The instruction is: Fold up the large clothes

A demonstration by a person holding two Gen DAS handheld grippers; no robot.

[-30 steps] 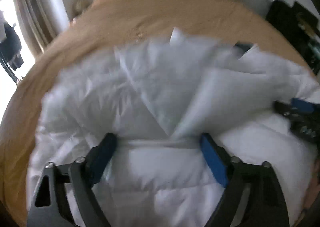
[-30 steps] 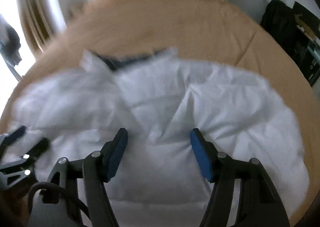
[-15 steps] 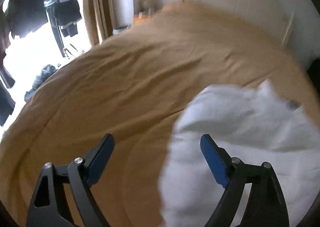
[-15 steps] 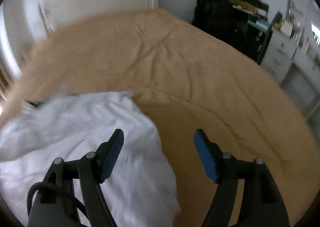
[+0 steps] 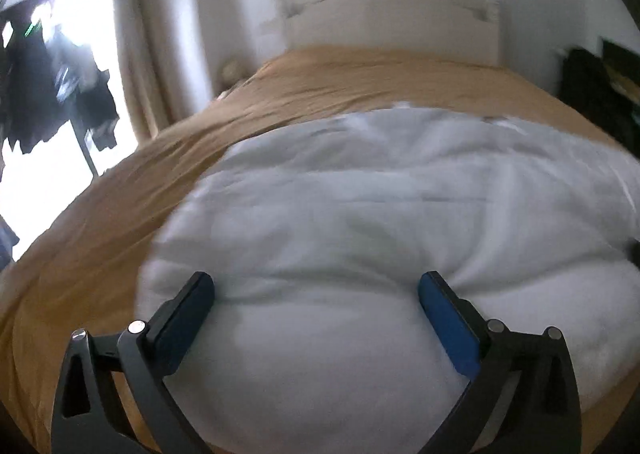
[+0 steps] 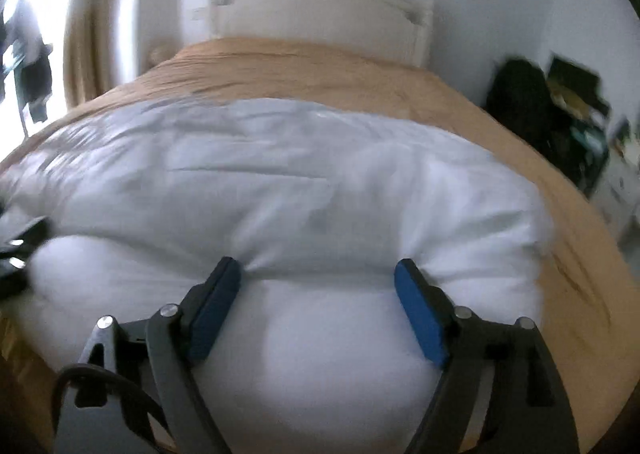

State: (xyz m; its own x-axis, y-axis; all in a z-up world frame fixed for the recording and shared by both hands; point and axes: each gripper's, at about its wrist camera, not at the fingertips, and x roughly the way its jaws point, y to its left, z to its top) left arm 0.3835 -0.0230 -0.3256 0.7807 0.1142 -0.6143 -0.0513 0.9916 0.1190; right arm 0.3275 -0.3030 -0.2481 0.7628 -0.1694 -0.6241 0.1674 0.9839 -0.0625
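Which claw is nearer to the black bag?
Right. Right claw: over the white garment's end near the black bag. Left claw: over its far end. Both are opening, garment between.

The left gripper (image 5: 316, 290), jaws opening, straddles a puffy fold of the white garment (image 5: 380, 193) lying on the tan bed (image 5: 120, 213).

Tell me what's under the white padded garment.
The white padded garment lies on a tan bedspread, which shows around it. Whatever is beneath its folded layers is covered and cannot be seen.
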